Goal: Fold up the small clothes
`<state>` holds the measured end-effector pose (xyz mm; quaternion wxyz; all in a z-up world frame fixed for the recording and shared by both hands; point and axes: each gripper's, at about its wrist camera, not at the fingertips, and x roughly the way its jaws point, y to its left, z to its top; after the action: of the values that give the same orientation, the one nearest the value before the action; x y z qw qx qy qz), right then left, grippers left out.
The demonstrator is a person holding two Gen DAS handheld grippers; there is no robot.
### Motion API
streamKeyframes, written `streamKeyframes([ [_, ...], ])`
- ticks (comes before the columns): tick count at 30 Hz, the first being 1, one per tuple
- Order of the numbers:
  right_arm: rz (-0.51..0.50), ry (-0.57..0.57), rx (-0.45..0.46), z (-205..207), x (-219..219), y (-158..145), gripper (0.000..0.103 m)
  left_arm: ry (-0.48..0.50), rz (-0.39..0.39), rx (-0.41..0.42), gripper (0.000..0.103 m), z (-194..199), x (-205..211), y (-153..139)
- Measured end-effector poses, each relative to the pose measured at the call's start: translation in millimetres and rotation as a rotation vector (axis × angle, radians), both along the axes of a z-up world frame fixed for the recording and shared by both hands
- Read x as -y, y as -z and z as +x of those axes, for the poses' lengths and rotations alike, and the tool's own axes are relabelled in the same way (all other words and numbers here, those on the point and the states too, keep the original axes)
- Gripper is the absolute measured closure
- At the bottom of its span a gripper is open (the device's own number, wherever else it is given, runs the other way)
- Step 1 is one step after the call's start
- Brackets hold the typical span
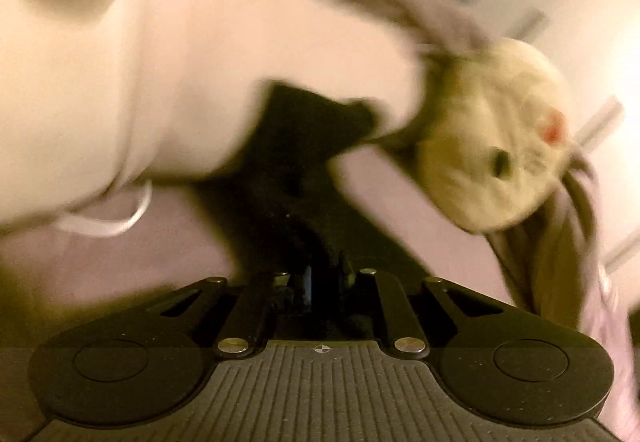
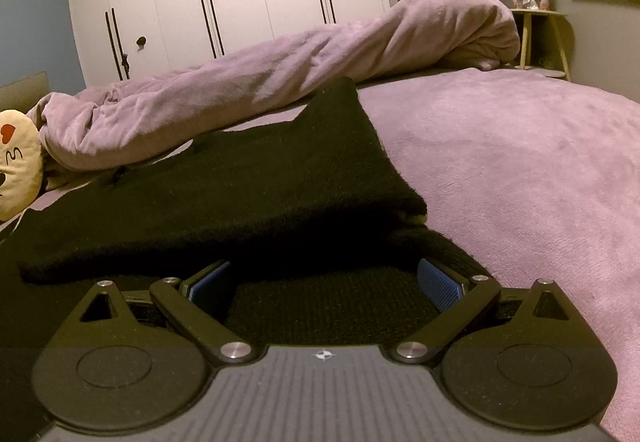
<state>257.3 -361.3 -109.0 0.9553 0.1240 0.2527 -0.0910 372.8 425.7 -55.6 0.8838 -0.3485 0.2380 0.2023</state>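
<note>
Right wrist view: the right gripper [image 2: 324, 282] is spread wide, its blue pads [image 2: 438, 284] apart over a black knitted garment [image 2: 224, 194] laid partly folded on a purple bedspread [image 2: 520, 162], with a rolled purple blanket [image 2: 280, 74] behind. Left wrist view is blurred: the left gripper [image 1: 316, 274] is seen pressed together on dark fabric, beside a cream plush toy [image 1: 492, 138].
</note>
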Motion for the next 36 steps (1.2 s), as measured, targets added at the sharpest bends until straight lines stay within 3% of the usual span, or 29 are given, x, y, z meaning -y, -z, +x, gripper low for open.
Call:
streamKeyframes([
  [5, 0.004, -0.001, 0.007, -0.7, 1.5, 0.4, 0.004, 0.24, 0.198, 0.074, 0.091, 12.8, 95.6, -69.1],
  [8, 0.015, -0.003, 0.016, -1.6, 4.2, 0.4, 0.004, 0.44, 0.355, 0.114, 0.09, 13.8, 189.6, -101.9],
  [10, 0.021, -0.005, 0.022, -2.5, 5.2, 0.6, 0.004, 0.565, 0.384, 0.126, 0.09, 10.0, 253.1, -109.9],
  [11, 0.024, -0.005, 0.025, -3.2, 5.3, 0.5, 0.004, 0.617, 0.397, 0.124, 0.09, 8.0, 283.1, -109.5],
  [14, 0.04, -0.009, 0.036, -4.7, 7.7, 0.7, 0.004, 0.796, 0.565, 0.065, 0.088, -1.9, 378.2, -88.3],
  [18, 0.056, -0.012, 0.048, -6.2, 10.2, 1.1, 0.004, 0.984, 0.722, -0.111, 0.066, -19.5, 462.4, -38.7],
  [19, 0.059, -0.013, 0.049, -6.4, 10.6, 1.0, 0.004, 0.991, 0.764, -0.122, 0.049, -27.0, 472.7, -31.4],
  [21, 0.061, -0.014, 0.052, -7.1, 10.7, 0.9, 0.004, 0.971, 0.787, -0.122, 0.031, -45.6, 475.8, -23.9],
  [24, 0.071, -0.016, 0.057, -7.9, 11.8, -0.5, 0.004, 0.897, 0.697, -0.097, 0.018, -80.6, 451.1, -23.0],
  [29, 0.05, -0.009, 0.008, -4.2, 6.6, -9.8, 0.004, 0.67, 0.652, -0.159, 0.016, -123.4, 385.0, -13.3],
  [32, 0.047, 0.03, -0.057, -4.6, -5.7, -35.2, 0.01, 0.544, 0.59, -0.217, 0.016, -143.2, 342.1, -6.2],
  [36, 0.223, -0.087, 0.071, -11.2, -40.3, -74.5, 0.011, 0.451, 0.459, -0.247, 0.016, -155.4, 295.8, 1.2],
])
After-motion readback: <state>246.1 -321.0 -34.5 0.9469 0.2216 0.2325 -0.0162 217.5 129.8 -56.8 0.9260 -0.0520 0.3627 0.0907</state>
